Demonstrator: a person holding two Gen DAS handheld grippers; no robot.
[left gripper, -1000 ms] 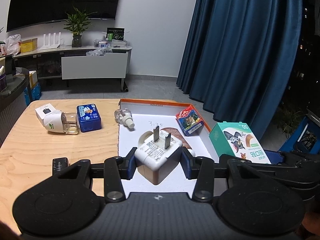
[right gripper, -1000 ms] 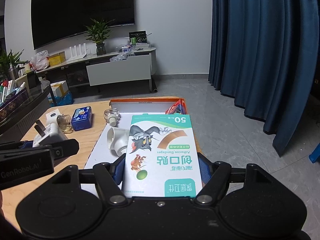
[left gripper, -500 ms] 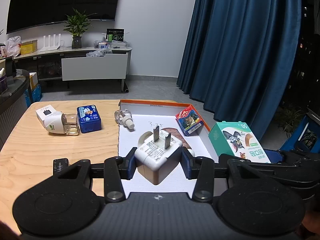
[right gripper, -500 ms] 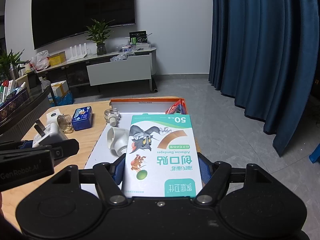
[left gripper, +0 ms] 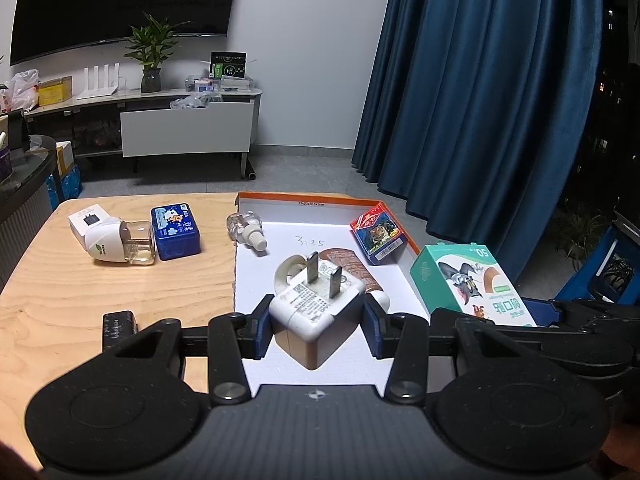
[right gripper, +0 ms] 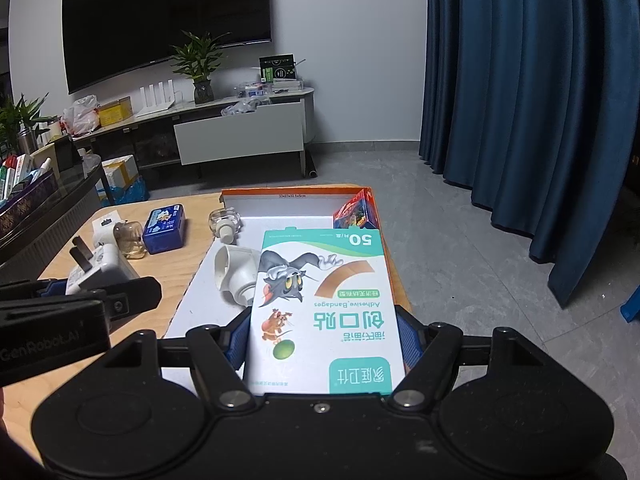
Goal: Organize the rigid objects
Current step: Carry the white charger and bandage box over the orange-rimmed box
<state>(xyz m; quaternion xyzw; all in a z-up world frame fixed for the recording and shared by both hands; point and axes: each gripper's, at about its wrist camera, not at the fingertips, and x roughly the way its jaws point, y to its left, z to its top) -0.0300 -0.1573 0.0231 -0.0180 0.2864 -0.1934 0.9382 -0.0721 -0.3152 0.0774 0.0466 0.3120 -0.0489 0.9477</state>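
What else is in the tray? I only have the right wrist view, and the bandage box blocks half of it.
Observer: In the left wrist view, a brown tube with a white cap lies in the white tray, just beyond the held charger.
Operator: Anything on the table near the left gripper?
Observer: A small black device lies on the wooden table, outside the tray, left of the left gripper.
Operator: Is the left grip square?
Observer: Both blue pads press opposite sides of the white charger. Its prongs point up and away from the camera.
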